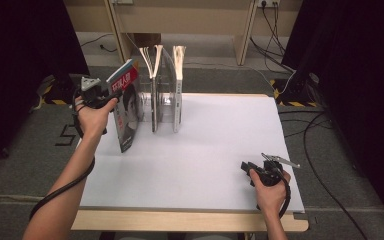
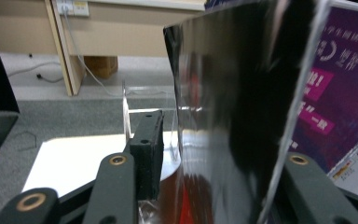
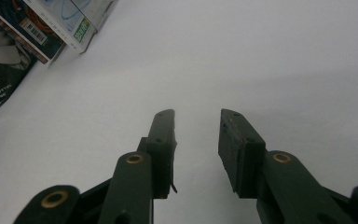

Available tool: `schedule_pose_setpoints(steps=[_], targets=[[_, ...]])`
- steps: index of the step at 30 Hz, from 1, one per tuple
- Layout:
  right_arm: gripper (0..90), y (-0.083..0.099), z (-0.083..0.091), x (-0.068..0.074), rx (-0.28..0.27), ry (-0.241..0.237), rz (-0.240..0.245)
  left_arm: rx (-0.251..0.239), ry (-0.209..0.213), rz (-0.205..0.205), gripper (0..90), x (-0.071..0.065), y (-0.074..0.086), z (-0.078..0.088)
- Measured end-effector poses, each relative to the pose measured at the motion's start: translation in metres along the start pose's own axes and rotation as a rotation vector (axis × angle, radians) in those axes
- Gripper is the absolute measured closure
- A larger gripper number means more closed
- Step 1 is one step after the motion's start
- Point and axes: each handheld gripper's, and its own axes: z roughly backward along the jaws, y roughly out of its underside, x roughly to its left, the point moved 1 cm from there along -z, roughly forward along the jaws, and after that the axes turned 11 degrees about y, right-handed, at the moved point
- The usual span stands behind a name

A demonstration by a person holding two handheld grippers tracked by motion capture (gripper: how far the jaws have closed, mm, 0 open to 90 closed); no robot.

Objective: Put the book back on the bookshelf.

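Observation:
A magazine with a red and black cover (image 1: 126, 106) stands on edge at the table's far left and leans toward a clear rack (image 1: 166, 102). My left gripper (image 1: 113, 94) reaches it from the left, jaws either side of its upper edge. In the left gripper view the glossy cover (image 2: 233, 116) rises between the jaws. A gap separates it from the left pad (image 2: 149, 144), and the other pad is hidden behind it. My right gripper (image 1: 245, 167) rests low over the white table (image 1: 220, 145) at the front right, open (image 3: 196, 122) with nothing between its jaws.
The rack holds two more upright magazines (image 1: 155, 62) (image 1: 179, 60) with fanned pages. Magazine corners (image 3: 70, 23) lie at the top left of the right gripper view. A wooden strip (image 1: 180, 221) edges the table's front. Cables (image 1: 310, 135) run over the floor at the right.

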Motion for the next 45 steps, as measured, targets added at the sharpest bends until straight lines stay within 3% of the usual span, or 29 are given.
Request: schedule_pose_setpoints(steps=[8, 14, 15, 23, 28, 29, 36, 45], targets=[[66.2, 0.0, 0.001, 0.0, 0.003, 0.003, 0.0, 0.032, 0.006, 0.027, 65.4, 0.003, 0.001, -0.009], [66.2, 0.0, 0.0, -0.001, 0.0, 0.004, 0.009, 0.092, -0.005, 0.034, 77.6, 0.003, -0.005, -0.014], [66.1, 0.0, 0.001, 0.0, 0.011, 0.006, -0.009, 0.108, -0.015, 0.039, 79.4, 0.002, -0.006, -0.015], [66.1, 0.0, 0.001, -0.002, 0.004, 0.009, 0.005, 0.113, -0.017, 0.05, 85.6, -0.004, -0.003, -0.01], [66.0, 0.0, 0.001, -0.001, 0.006, 0.008, 0.005, 0.099, 0.004, 0.055, 85.8, -0.005, -0.001, -0.008], [66.0, 0.001, 0.0, 0.0, 0.011, 0.005, -0.014, 0.097, 0.015, 0.052, 85.8, -0.005, 0.001, -0.007], [66.1, 0.001, 0.0, 0.0, 0.006, 0.008, 0.003, 0.068, 0.041, 0.025, 86.3, -0.004, 0.004, -0.002], [66.2, 0.001, -0.001, 0.0, 0.008, 0.004, 0.002, 0.005, 0.037, -0.01, 86.6, -0.003, 0.002, 0.004]])
